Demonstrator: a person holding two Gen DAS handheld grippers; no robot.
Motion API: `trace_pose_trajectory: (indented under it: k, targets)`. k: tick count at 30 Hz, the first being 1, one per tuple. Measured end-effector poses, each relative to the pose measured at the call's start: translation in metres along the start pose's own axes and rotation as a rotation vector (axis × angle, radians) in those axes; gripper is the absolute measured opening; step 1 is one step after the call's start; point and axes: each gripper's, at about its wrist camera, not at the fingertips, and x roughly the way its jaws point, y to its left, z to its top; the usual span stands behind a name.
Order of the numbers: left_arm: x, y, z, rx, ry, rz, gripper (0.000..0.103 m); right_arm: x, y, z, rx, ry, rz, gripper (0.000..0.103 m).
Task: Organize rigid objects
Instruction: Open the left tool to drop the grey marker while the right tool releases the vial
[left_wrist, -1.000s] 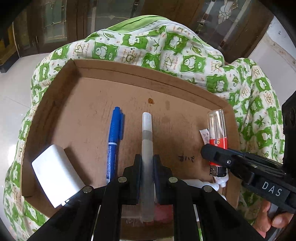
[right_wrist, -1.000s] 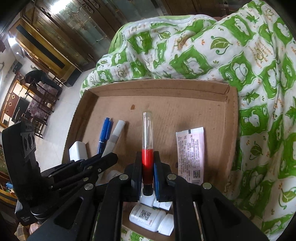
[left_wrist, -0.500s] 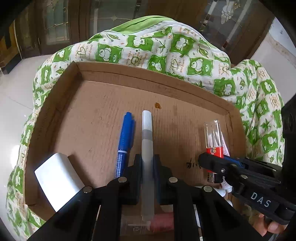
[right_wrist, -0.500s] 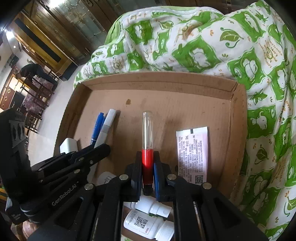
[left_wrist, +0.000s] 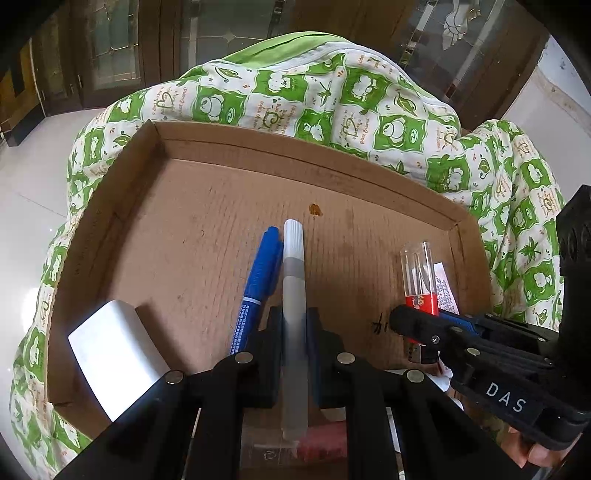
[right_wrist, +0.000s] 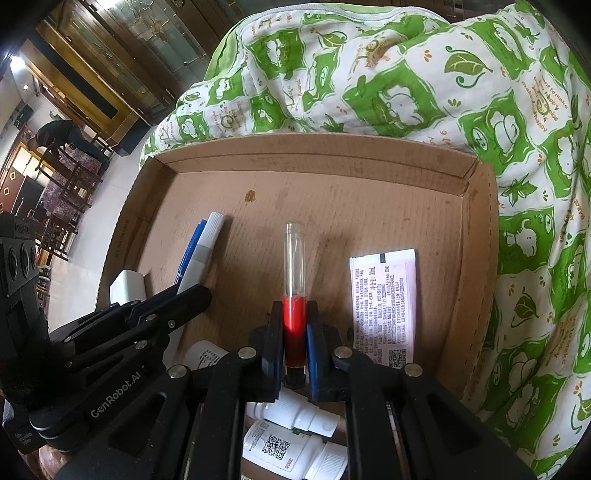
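at the far left of the cardboard tray (left_wrist: 122, 206) a plain white block (left_wrist: 110, 360) lies near the tray's left wall, with no writing you can read on it. next to the right comes the blue marker (left_wrist: 258, 280), flat on the tray floor with small white print on its barrel that is too fine to read. just beside it, your left gripper (left_wrist: 293, 325) has its jaws closed tight on the white marker (left_wrist: 294, 295), which points away from you along the fingers, its capped tip beside the blue marker's tip; in the right wrist view that gripper's side reads "genrobot.ai". a small brown stain (left_wrist: 315, 209) marks the tray floor past the marker tips, and a few handwritten black strokes (left_wrist: 378, 325) sit on the cardboard further right, not legible. then your right gripper (right_wrist: 294, 332) is clamped on the lighter (right_wrist: 294, 280), gripping its red lower body while the clear upper part sticks out ahead above the tray floor; from the left wrist view the gripper's side shows "das". right of the lighter a pink sachet (right_wrist: 384, 306) lies flat in the tray, covered in dense print with a qr code at its near end. below your right gripper are white bottles (right_wrist: 291, 435) with a qr label. the green and white blanket (right_wrist: 443, 92) under the tray carries small phrases such as "want to make".
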Motion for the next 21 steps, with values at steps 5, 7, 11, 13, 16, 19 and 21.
trace_pose_trajectory:
  k: [5,7,11,13,16,19,21]
  targets:
    - [-0.005,-0.004,-0.001,0.004,-0.004,-0.007,0.044,-0.001,-0.001,0.001,0.004,-0.019,-0.016,0.022]
    - [-0.012,-0.005,-0.001,0.0,-0.024,-0.006,0.05,-0.005,-0.004,0.001,0.022,-0.041,-0.021,0.033]
    - [-0.03,-0.004,-0.003,-0.012,-0.048,-0.027,0.063,-0.018,-0.012,0.0,0.058,-0.088,-0.006,0.051]
    - [-0.041,-0.001,-0.005,-0.011,-0.066,-0.024,0.063,-0.026,-0.014,-0.002,0.065,-0.119,0.004,0.055]
    - [-0.059,0.006,-0.011,-0.021,-0.085,-0.028,0.065,-0.036,-0.012,-0.006,0.044,-0.158,-0.009,0.063]
    - [-0.079,0.019,-0.025,-0.024,-0.109,-0.014,0.071,-0.045,-0.009,-0.013,0.028,-0.19,-0.022,0.073]
    - [-0.088,0.031,-0.038,-0.019,-0.11,0.013,0.071,-0.049,-0.008,-0.017,0.026,-0.2,-0.021,0.076]
